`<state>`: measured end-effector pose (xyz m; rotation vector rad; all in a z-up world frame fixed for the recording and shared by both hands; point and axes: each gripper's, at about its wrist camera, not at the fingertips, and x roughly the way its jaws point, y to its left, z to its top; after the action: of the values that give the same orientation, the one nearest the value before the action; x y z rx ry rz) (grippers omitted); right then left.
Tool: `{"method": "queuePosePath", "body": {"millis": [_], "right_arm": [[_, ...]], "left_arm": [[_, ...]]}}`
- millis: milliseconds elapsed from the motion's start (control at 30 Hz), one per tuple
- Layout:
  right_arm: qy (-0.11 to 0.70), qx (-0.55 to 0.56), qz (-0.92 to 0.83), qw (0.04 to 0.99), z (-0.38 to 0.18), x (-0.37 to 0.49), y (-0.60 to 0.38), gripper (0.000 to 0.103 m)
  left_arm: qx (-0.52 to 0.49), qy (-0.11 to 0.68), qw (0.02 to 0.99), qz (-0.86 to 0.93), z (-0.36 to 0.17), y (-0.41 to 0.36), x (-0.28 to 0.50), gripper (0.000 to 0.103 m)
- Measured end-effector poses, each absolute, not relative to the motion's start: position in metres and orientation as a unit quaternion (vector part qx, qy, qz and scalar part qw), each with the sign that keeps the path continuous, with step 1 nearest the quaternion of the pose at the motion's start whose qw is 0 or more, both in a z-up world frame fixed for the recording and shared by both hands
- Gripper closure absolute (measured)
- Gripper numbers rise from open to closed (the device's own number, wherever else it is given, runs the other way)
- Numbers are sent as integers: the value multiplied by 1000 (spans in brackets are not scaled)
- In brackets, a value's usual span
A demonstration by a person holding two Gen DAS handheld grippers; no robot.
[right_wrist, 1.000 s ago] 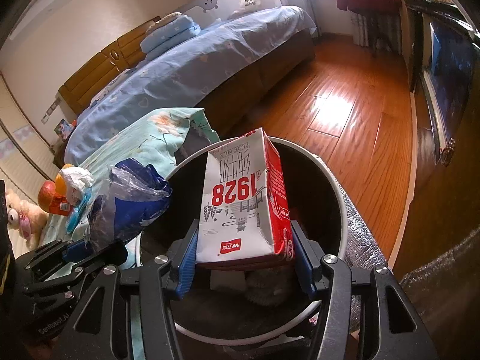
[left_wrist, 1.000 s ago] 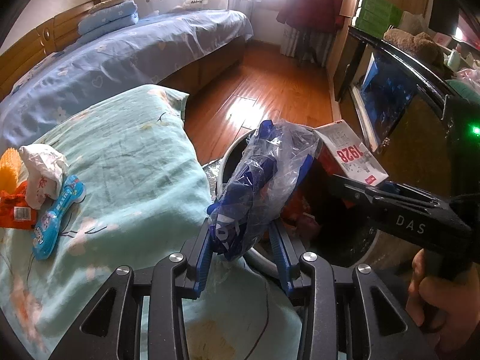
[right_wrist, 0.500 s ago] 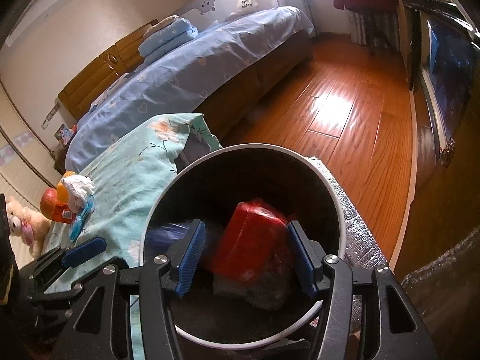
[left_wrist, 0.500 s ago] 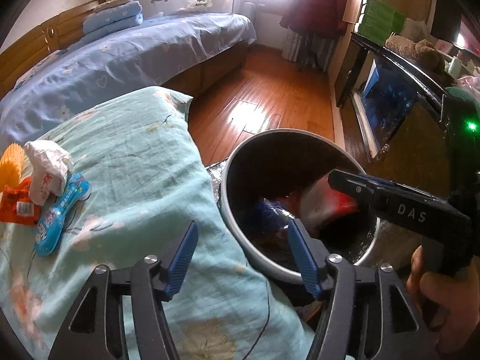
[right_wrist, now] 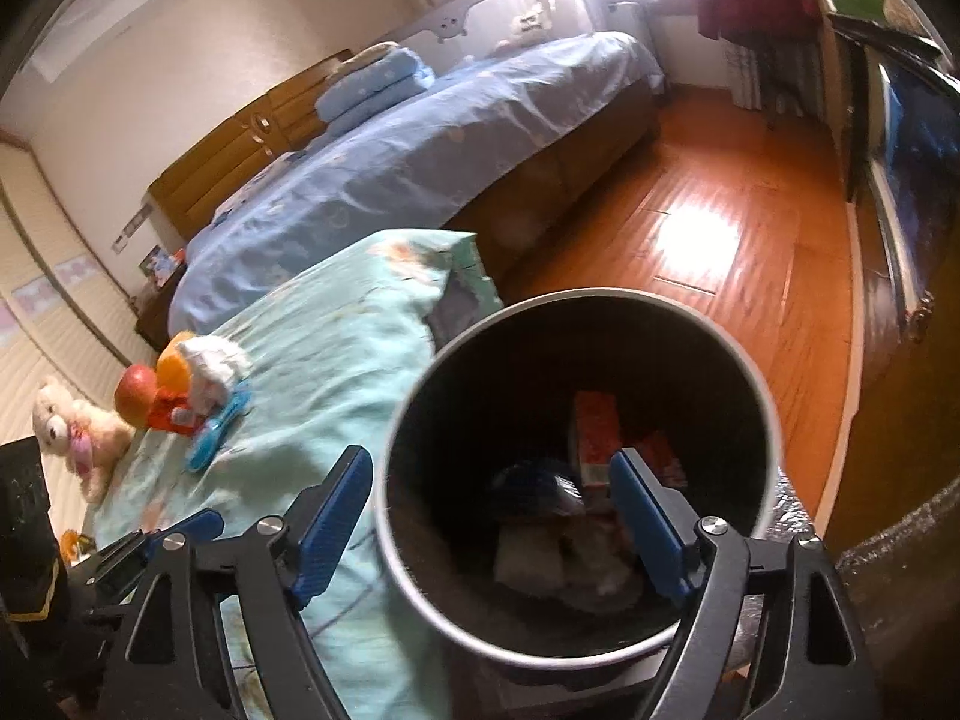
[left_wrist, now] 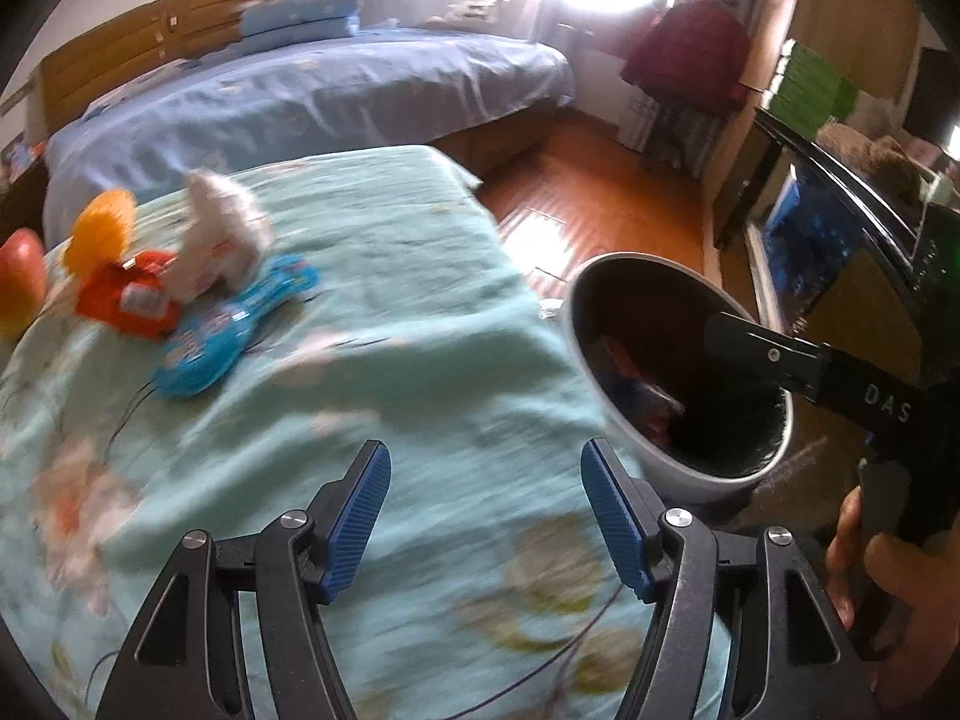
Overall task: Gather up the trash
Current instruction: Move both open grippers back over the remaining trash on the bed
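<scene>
Left gripper [left_wrist: 483,507] is hovering empty over the quilt [left_wrist: 372,372], fingers spread. Right gripper [right_wrist: 489,516], empty, is opening wider above the bin [right_wrist: 762,396], carton [right_wrist: 594,438] lying inside. Further off, wrappers [left_wrist: 234,324] are sitting on the quilt.

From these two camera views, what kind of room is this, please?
Most likely a home bedroom. A made bed with blue bedding and folded pillows stands against a wooden headboard, a teddy bear sits on the nearer green quilt, and the floor is polished wood.
</scene>
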<state>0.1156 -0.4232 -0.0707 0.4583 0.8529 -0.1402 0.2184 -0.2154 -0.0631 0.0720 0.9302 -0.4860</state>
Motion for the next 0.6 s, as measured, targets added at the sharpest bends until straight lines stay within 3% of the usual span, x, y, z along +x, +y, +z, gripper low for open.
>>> {"method": "queuePosePath", "body": {"millis": [600], "right_arm": [[406, 170, 28, 897, -71, 149, -321, 20]], "left_arm": [[-38, 436, 889, -133, -54, -99, 205, 37]]}}
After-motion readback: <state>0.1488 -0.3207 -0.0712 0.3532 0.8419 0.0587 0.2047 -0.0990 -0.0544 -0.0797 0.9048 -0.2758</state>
